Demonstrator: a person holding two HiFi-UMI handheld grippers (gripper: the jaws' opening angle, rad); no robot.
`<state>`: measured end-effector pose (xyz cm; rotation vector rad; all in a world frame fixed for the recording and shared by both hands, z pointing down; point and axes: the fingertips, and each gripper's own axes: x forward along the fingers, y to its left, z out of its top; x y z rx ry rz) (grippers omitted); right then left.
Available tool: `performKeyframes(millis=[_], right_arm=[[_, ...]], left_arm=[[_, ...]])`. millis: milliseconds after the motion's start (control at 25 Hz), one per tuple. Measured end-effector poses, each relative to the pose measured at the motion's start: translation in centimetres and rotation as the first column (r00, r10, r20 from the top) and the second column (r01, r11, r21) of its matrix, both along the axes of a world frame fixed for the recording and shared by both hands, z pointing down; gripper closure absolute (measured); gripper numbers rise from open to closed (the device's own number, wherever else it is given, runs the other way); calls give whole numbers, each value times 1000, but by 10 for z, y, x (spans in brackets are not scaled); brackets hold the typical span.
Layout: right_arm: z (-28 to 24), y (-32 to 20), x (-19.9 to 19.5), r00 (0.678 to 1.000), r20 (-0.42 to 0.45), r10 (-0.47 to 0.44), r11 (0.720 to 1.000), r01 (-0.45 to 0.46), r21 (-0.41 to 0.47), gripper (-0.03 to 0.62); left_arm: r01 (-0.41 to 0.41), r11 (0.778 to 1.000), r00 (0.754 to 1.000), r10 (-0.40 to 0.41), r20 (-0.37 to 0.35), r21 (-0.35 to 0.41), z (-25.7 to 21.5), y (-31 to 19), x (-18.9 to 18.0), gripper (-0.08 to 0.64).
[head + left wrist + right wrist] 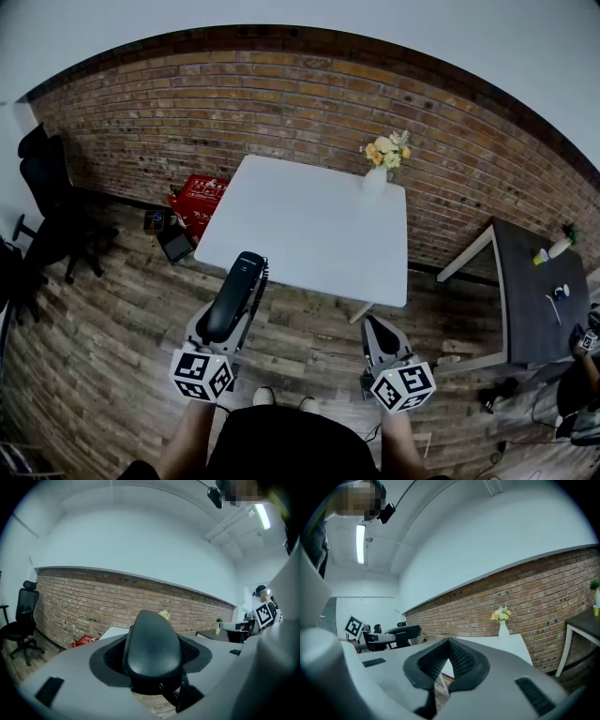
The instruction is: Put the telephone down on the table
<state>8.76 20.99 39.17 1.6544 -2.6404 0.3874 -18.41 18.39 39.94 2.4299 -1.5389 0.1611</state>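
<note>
A black telephone handset (234, 295) with a coiled cord sits lengthwise between the jaws of my left gripper (234, 305), which is shut on it. The handset hangs just short of the near left corner of the white table (309, 230). In the left gripper view the handset's rounded end (152, 648) fills the middle, clamped by both pads. My right gripper (380, 342) hovers over the floor in front of the table's near right corner, jaws shut with nothing in them; its pads meet in the right gripper view (449, 660).
A white vase of flowers (377, 169) stands at the table's far right corner. A red box (199, 202) and dark items lie on the floor at the left by the brick wall. An office chair (47, 202) is far left, a dark table (539, 295) at the right.
</note>
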Motion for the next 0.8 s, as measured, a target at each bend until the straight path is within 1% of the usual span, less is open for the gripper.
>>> performKeyframes(millis=[280,480,800], right_arm=[[2,1,5,1000,-12,-7,1000,6,-6,571],[2,3,12,1000,6,-31,1000,31,-3,571],[9,11,41,999,18,-37,999,38,-18,571]], left_arm=[[7,1000,1000,-7,0,1,-2,2,6,282],[14,1000,1000,-14,2,0,-2,5,17,282],[27,1000,1000,-27,5,0,-2,10,42,282]])
